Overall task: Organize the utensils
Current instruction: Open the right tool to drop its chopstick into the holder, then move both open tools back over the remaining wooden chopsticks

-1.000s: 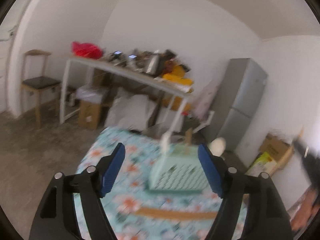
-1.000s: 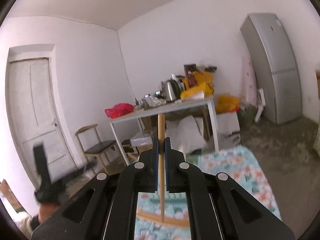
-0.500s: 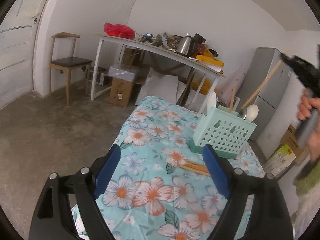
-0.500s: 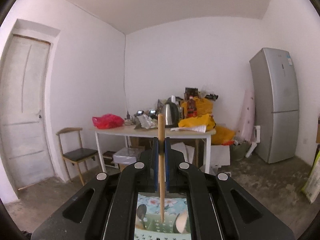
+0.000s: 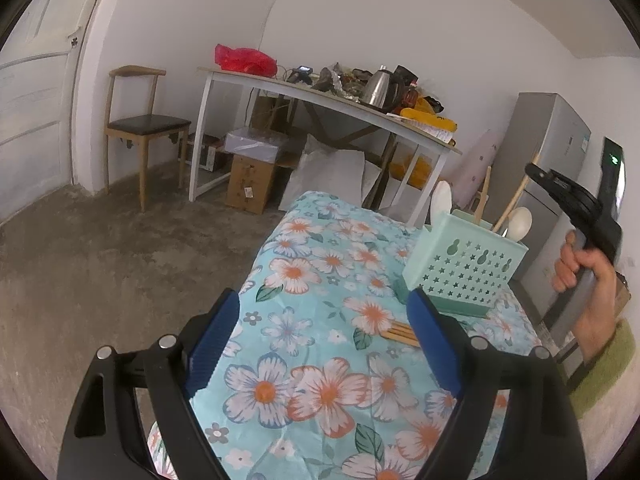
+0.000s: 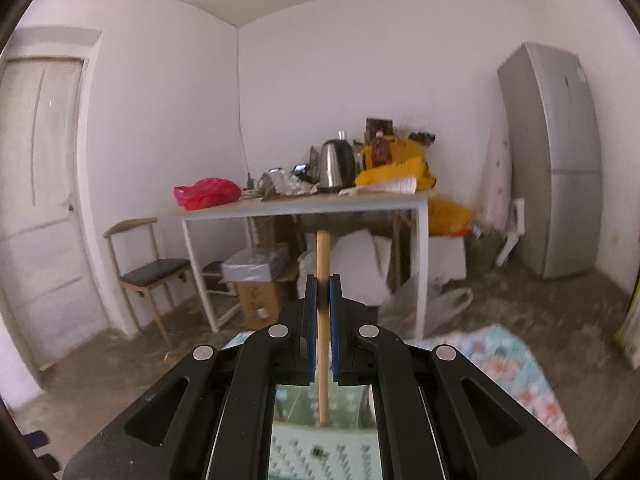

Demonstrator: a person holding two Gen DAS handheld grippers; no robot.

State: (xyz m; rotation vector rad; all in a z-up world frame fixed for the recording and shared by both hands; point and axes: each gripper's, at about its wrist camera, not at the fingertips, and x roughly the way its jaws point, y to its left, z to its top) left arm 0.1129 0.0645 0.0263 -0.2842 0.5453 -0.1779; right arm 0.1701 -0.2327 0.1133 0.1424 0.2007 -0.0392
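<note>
**Lowering a chopstick into the green holder**

Guiding the stick down is the step we judge to be in hand. Our right tool (image 6: pixel 322 304) is clamped on a single wooden chopstick (image 6: pixel 322 264), its blue pads pressed to either side of the shaft, which stands upright with its lower tip just above the mint-green utensil holder (image 5: pixel 464 268). In the left wrist view the same stick rises slantwise from the holder's top towards the right tool, next to a white spoon (image 5: pixel 519 224); whether its tip is already inside a compartment we cannot tell.

To do this well, we should keep the shaft near vertical and centred over an open compartment, well clear of the spoons and the other wooden handle already standing there, then lower until the tip is well past the rim before easing the grip. Letting go too high risks the stick tipping out or striking the rim.

Our left tool (image 5: pixel 324 332) is wide open and holds nothing; it hovers low over the flowered cloth of the table (image 5: pixel 320 360). More chopsticks (image 5: pixel 400 334) lie flat on that cloth just in front of the holder, close to the left tool's right finger, so we judge the sorting only partly done.
</note>
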